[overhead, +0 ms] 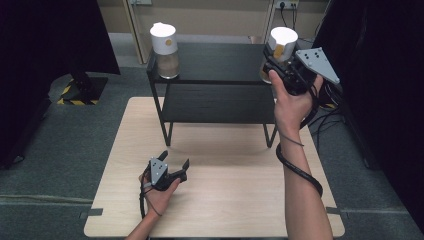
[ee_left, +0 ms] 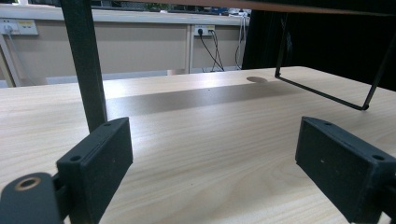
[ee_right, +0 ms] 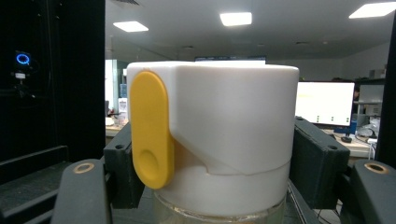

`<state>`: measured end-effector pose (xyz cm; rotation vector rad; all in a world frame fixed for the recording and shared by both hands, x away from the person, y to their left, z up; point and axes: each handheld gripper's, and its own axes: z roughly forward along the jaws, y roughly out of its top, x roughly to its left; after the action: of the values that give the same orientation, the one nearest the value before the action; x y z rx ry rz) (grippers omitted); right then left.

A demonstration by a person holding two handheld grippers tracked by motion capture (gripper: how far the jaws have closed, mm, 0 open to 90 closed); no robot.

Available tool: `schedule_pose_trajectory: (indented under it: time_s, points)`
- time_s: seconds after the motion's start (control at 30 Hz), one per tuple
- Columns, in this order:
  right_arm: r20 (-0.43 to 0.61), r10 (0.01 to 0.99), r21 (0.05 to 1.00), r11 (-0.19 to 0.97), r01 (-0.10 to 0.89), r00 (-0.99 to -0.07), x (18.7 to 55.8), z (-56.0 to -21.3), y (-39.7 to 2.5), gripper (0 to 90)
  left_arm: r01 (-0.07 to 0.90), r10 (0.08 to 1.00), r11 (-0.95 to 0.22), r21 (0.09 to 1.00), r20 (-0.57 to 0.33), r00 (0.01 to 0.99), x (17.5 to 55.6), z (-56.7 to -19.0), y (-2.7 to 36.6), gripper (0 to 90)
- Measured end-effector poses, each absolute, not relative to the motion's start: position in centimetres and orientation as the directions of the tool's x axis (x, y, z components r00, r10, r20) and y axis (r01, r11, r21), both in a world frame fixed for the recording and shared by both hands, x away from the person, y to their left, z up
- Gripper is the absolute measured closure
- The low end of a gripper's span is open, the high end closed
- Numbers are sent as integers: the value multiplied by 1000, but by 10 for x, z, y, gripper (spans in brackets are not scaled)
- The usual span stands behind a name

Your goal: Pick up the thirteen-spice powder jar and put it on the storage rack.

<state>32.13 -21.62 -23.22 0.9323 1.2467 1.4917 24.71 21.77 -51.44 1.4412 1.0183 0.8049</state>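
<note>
R gripper point(ee_right: 205, 154) jaws around white lid point(ee_right: 224, 126).

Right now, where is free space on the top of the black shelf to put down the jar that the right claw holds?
The middle of the black shelf top is bare, between the left jar at its left corner and the right jar at its right edge. The right corner is crowded: the right claw closes around that jar there.

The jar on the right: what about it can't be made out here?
- High view: the hand and right gripper cover the lower part of the right jar.
- Right gripper view: the bottom edge cuts off its glass body; whether the pads touch the lid is unclear.
</note>
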Motion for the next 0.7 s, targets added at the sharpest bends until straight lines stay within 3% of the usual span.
schedule_pose_trajectory:
  time_s: [0.7]
  points:
    - [0, 974, 991, -30, -128, -227, 360, -220, -209, 308, 143, 916, 11, 990, -67, 396, 247, -514, 218, 110]
